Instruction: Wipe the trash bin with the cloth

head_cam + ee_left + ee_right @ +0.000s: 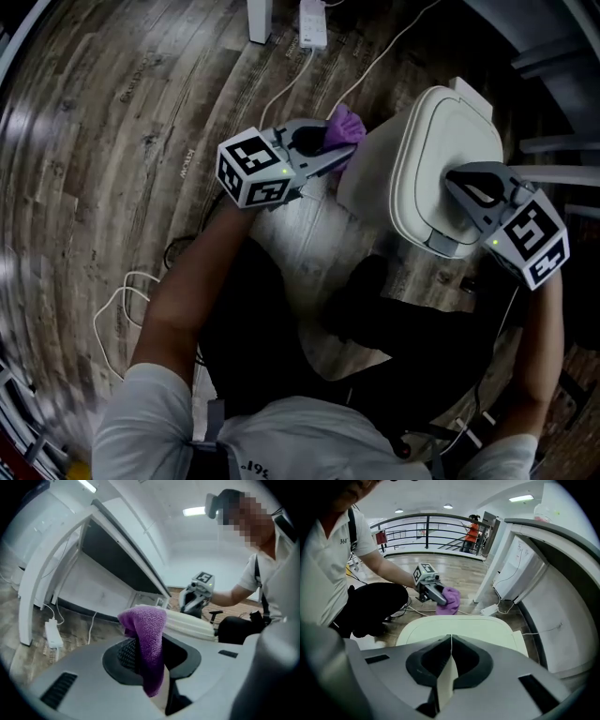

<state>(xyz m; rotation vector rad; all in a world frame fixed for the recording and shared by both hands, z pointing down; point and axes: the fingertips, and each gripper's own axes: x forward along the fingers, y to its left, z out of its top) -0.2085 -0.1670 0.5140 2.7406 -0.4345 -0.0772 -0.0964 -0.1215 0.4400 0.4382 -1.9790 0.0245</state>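
Note:
A white trash bin (441, 169) with a closed lid stands on the wooden floor in front of me. My left gripper (349, 150) is shut on a purple cloth (345, 127), held just beside the bin's left side. In the left gripper view the cloth (147, 625) hangs folded out of the jaws, with the bin (192, 623) right behind it. My right gripper (455, 180) rests over the lid's right part. Its jaws meet with nothing between them, above the lid (459, 625). The right gripper view also shows the left gripper (440, 601) and the cloth (451, 603) past the bin's far edge.
A white power strip (313, 23) and white cables (291, 84) lie on the floor beyond the bin. More cable loops (117, 309) lie at my left. A large white slanted structure (562, 597) rises right of the bin. My dark-trousered knees (375, 309) are close to the bin.

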